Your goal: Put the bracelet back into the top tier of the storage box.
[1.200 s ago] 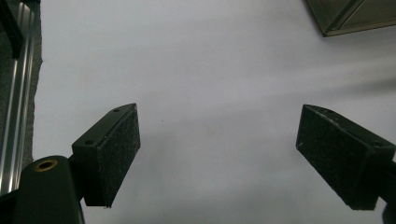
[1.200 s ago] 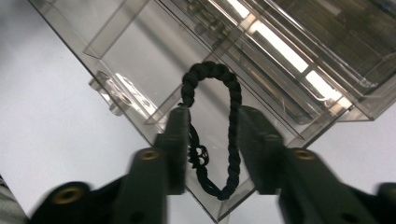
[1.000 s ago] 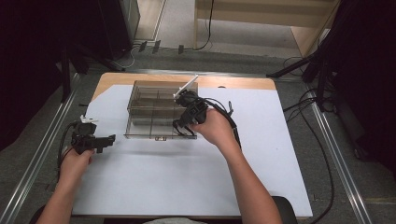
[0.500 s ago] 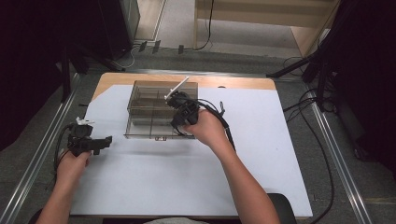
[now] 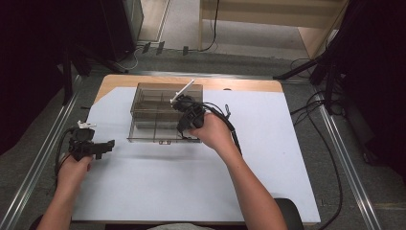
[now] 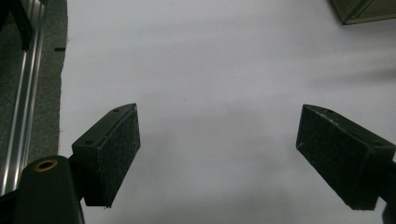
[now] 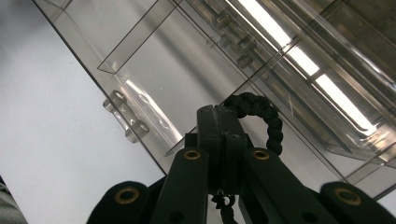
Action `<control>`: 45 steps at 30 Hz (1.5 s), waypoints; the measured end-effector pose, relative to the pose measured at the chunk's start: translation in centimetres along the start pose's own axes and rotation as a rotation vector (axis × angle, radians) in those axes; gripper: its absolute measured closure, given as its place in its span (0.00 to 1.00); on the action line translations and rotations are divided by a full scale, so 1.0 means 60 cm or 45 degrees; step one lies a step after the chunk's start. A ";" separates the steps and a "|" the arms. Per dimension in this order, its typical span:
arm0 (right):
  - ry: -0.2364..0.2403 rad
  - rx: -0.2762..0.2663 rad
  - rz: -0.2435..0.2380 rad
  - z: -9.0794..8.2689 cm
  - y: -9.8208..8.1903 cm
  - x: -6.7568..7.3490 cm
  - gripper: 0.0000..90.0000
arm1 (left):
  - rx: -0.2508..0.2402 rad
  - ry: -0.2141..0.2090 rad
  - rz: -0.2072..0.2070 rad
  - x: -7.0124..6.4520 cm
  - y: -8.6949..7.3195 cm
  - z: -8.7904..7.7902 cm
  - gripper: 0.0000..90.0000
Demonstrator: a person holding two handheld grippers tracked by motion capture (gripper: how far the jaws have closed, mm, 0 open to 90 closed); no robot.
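A clear plastic compartment box [image 5: 153, 112] stands open on the white sheet [image 5: 191, 182]. My right gripper [image 5: 182, 126] hangs over the box's front right part, jaws pointing down into it. In the right gripper view the right gripper [image 7: 218, 114] is shut on a black braided cord [image 7: 264, 114], whose loop curls out to the right of the tips above a compartment of the box [image 7: 154, 84]. My left gripper [image 5: 108, 144] rests low at the sheet's left edge, apart from the box. In its own view the left gripper [image 6: 219, 154] stands open over bare sheet, its pads [image 6: 119, 149] wide apart.
The box's front latch [image 7: 126, 119] faces the person. A corner of the box [image 6: 364, 11] shows at the upper right of the left gripper view. A metal rail [image 5: 43, 158] runs along the table's left side. Black cables [image 5: 230, 122] trail from the right gripper.
The right hand has shifted a little to the left over the box, jaws still closed on the cord. The left hand has stayed where it was.
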State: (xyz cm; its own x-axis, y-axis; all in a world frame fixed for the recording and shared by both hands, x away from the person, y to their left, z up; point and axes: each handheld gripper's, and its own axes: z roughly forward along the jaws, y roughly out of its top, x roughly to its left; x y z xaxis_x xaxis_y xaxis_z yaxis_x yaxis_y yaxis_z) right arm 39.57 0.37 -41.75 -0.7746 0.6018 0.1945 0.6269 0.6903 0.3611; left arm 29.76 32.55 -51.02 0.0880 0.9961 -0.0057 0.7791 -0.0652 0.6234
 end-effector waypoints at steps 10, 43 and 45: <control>0.022 0.016 0.020 0.007 -0.004 -0.010 1.00 | -0.002 -0.002 0.001 0.000 0.000 0.000 0.16; 0.012 -0.195 -0.035 -0.054 -0.037 -0.042 0.54 | -0.004 -0.030 0.029 -0.012 0.012 0.010 0.16; 0.008 -0.212 -0.023 -0.060 -0.041 -0.047 0.52 | -0.003 -0.028 0.031 -0.012 0.012 0.011 0.16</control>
State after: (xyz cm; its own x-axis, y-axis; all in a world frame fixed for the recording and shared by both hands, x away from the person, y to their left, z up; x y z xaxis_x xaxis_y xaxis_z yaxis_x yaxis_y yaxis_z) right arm 39.90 -4.47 -39.93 -0.7866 0.5868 0.1924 0.5908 0.6246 0.5107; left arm 30.69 31.71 -51.08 0.1206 0.9927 -0.0079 0.7753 -0.0892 0.6253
